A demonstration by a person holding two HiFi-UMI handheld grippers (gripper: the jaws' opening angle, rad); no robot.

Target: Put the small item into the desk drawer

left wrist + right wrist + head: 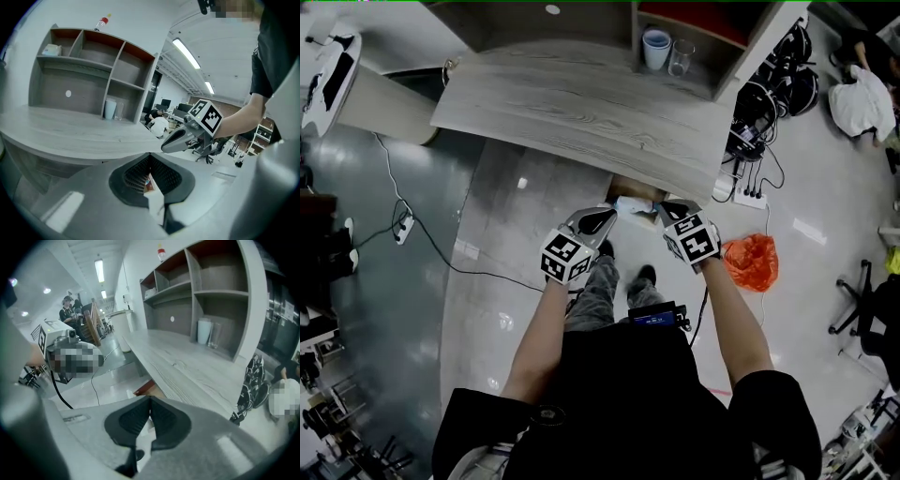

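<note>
Pinching the small item (152, 193) by its edge, left gripper (607, 216) risks dropping it beside the drawer (146, 388); right gripper (150, 404) closed empty

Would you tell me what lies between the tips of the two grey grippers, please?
A small white packet bridges that gap in the head view; the left gripper pinches it, as its own view shows.
</note>
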